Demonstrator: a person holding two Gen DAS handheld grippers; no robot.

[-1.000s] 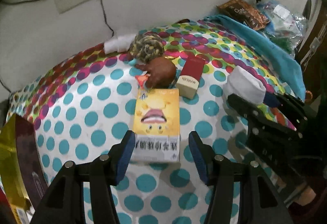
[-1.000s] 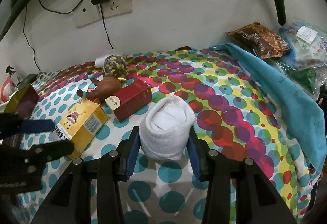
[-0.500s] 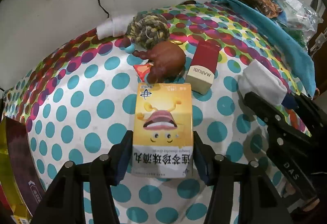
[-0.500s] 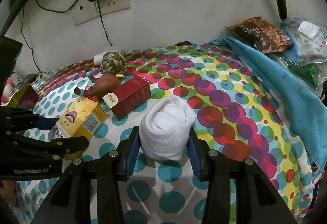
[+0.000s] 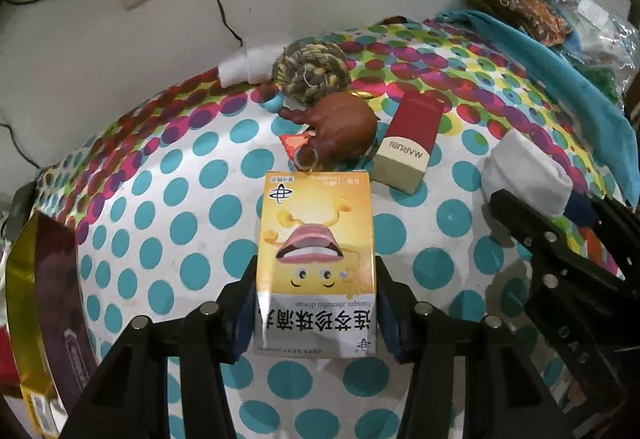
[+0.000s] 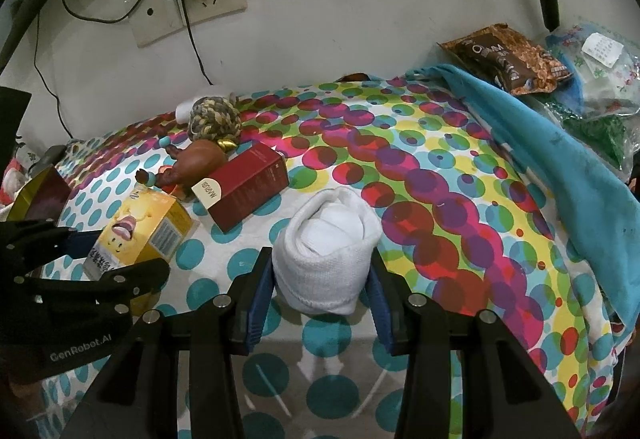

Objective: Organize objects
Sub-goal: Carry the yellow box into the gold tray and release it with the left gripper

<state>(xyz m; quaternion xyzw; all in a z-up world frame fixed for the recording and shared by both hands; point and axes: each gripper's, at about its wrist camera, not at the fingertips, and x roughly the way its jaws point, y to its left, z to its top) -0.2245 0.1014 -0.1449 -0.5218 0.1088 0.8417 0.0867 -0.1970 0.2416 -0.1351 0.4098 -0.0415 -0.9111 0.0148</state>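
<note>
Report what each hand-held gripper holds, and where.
Left hand-held gripper: yellow box, by its long sides near the end. Right hand-held gripper: rolled white sock, by its sides.

We are reading "MARUBI" on the cream end of the red box (image 5: 412, 141), upside down from the left wrist camera, and on the yellow box (image 5: 316, 267) a pinyin line that seems to say "lianqin zhenzhu diwan" above large Chinese characters (all inverted, so the spelling is unsure). On the left gripper (image 6: 76, 279), seen from the right wrist, "GenRobot.AI" is showing in pale letters, while the brown snack bag (image 6: 504, 57) is carrying large letters too blurred to make out.
</note>
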